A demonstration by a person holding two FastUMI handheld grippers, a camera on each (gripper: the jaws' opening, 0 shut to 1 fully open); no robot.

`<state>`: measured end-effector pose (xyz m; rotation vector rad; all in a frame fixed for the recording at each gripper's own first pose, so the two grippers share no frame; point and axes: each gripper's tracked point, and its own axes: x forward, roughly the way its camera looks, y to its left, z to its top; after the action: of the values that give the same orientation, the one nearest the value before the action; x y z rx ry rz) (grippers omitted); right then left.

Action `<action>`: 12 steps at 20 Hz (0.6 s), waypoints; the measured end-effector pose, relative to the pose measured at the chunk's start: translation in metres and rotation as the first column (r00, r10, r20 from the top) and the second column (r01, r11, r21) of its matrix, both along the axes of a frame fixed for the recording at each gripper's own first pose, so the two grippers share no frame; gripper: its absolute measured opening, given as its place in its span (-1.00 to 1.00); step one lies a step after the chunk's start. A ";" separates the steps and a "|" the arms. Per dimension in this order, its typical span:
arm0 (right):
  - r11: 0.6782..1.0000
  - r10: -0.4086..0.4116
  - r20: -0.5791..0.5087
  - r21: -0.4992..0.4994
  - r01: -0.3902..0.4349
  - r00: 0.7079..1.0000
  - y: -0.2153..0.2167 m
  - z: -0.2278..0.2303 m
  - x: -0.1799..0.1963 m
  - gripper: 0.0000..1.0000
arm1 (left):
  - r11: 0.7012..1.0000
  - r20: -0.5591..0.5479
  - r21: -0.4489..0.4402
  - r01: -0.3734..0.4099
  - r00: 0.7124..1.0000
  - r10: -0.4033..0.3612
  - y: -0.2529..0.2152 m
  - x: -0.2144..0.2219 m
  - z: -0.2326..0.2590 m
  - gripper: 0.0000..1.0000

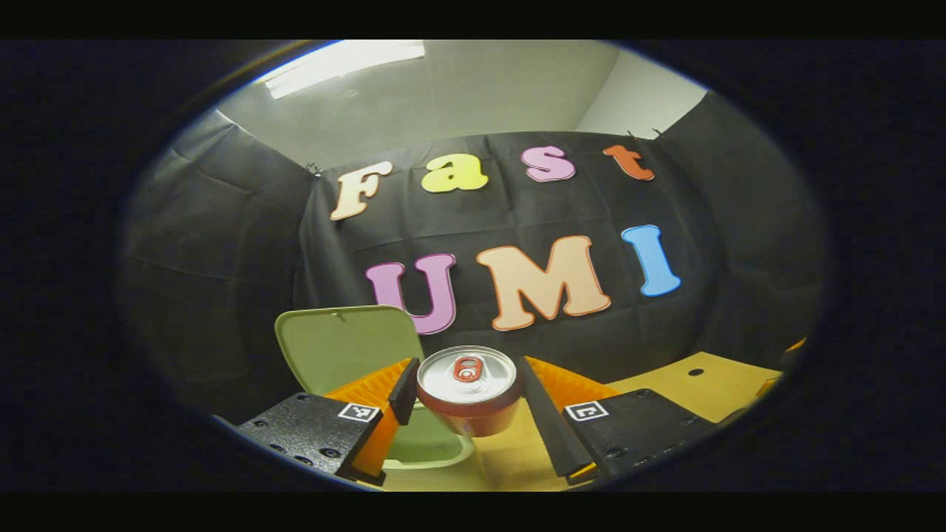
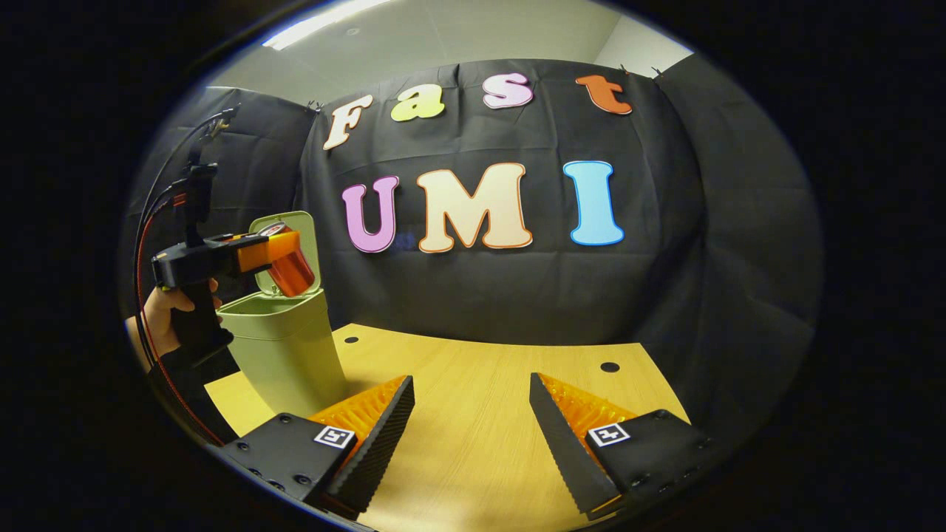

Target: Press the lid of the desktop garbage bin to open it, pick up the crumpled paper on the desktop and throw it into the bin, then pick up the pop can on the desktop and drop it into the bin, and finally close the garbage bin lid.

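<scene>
Left gripper with pop can above open garbage bin

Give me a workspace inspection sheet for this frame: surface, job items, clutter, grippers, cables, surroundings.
Surface: wooden table, two small round holes.
Job's things: bin standing, lid up; pop can held upright above the bin's opening; crumpled paper: nothing seen.
Clutter: nothing seen.
Grippers: left gripper shut on the pop can; right gripper open, nothing between its fingers, low over the table.
Cables: black and red leads looping from the left gripper past the hand.
Surroundings: black cloth wall, ceiling light.
</scene>
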<state>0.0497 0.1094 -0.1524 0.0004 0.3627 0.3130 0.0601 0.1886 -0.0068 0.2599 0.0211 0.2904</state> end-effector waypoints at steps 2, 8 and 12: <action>1.000 0.007 -0.004 0.000 -0.007 1.000 0.007 -0.002 0.000 0.99 | 0.999 0.000 0.000 -0.044 0.999 0.044 0.022 -0.005 0.001 0.52; 0.999 0.032 -0.016 -0.006 -0.032 0.999 0.026 -0.007 0.000 0.96 | 0.988 -0.041 0.003 -0.157 0.987 0.157 0.081 -0.023 -0.019 0.53; 0.999 0.047 -0.021 -0.018 -0.047 0.999 0.037 -0.008 0.000 0.96 | 0.976 -0.092 -0.011 -0.216 0.972 0.214 0.106 -0.032 -0.045 0.53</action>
<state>0.0494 0.1466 -0.1606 -0.0235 0.3862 0.3565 0.0278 0.2941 -0.0516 0.2505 0.1425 0.4937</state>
